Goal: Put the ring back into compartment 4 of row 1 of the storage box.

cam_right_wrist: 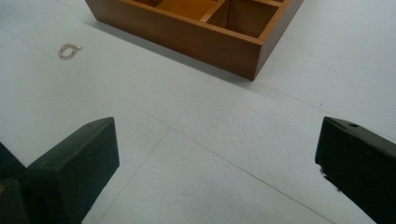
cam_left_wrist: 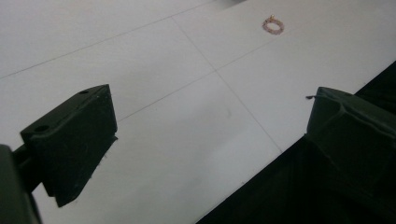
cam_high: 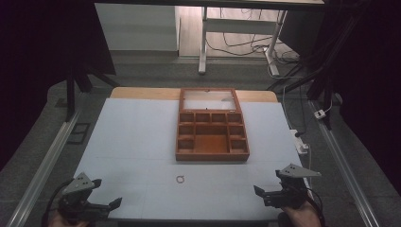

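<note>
The ring [cam_high: 180, 178] lies before the box [cam_high: 212, 153].

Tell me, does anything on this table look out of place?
Only the small ring: it lies loose on the white table, apart from the open wooden box, whose compartments look empty. Nothing seems spilled or damaged.

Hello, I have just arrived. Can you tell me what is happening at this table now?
A person holds a two-jaw gripper in each hand at the near edge of the white table. The left gripper and the right gripper are both open and hold nothing. A small ring lies on the table between them, untouched. Behind it stands an open wooden box with many compartments, which look empty. No handling has begun yet.
</note>
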Available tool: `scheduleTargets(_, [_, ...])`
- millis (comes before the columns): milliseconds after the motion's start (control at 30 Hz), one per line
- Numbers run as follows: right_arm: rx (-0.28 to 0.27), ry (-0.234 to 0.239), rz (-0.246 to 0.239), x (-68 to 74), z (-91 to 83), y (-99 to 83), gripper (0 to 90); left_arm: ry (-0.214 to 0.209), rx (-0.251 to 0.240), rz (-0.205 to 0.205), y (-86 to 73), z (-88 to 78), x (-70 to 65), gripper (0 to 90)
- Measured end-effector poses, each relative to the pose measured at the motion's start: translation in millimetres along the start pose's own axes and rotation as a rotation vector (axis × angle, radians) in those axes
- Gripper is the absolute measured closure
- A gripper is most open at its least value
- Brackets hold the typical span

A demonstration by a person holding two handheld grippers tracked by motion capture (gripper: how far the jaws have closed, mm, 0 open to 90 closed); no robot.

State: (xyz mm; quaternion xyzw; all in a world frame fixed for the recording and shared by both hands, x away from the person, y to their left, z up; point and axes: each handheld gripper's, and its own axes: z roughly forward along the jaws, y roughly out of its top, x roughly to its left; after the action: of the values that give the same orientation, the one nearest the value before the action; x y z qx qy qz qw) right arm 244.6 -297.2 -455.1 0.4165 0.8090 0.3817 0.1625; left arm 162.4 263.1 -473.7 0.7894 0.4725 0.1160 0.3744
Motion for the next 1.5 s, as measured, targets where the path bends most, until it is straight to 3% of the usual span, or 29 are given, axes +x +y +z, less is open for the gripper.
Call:
scheduleTargets(233, [0.024,0.041,-0.021,0.9,2.2,0.9,0.0,-0.03,-0.006,-0.013,-0.7,-1.1,2.6,2.3])
scheduleTargets(367, [0.028,0.072,-0.004,-1.3,2.6,1.1,0.0,-0.037,-0.003,-0.014,-0.5,-0.8,3.1,2.4])
scheduleTargets(667, [0.03,0.076,-0.017,-0.4,2.6,1.3,0.0,-0.052,-0.002,-0.024,-0.6,-0.5,4.6,2.2])
scheduleTargets(900, [0.011,0.105,-0.007,-2.1,1.4,1.3,0.0,-0.051,0.007,-0.017,0.1,0.4,4.2,2.2])
scheduleTargets(1000, [0.001,0.135,-0.025,0.7,2.3,3.4,0.0,-0.053,0.01,-0.016,0.3,0.8,4.1,2.2])
scheduleTargets(1500, [0.003,0.169,-0.089,15.8,9.7,11.8,0.0,-0.05,0.012,-0.019,0.3,1.0,4.3,2.2])
